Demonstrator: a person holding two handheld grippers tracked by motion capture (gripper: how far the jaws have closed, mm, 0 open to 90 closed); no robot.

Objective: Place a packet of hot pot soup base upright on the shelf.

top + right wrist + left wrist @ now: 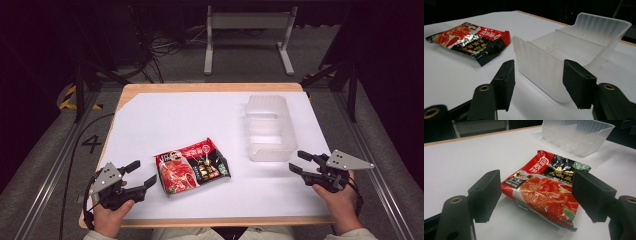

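A red and black foil food packet (192, 165) lies flat on the white table, left of centre. My left gripper (141, 173) rests at the front left, just left of the packet, jaws open and empty; in its own view the packet (549, 192) lies just beyond the open jaws of the left gripper (537, 195). A clear plastic bin (269, 127) stands at the right, empty. My right gripper (300, 161) sits at the front right, near the bin's near corner, open; in its view the bin (564, 52) is just ahead of the right gripper (539, 82) and the packet (471, 40) lies farther left.
The white table top (165, 120) has a wooden edge along the front and back. Beyond the far edge stand a white metal frame (247, 35) and cables on the floor. Metal rails run along both sides.
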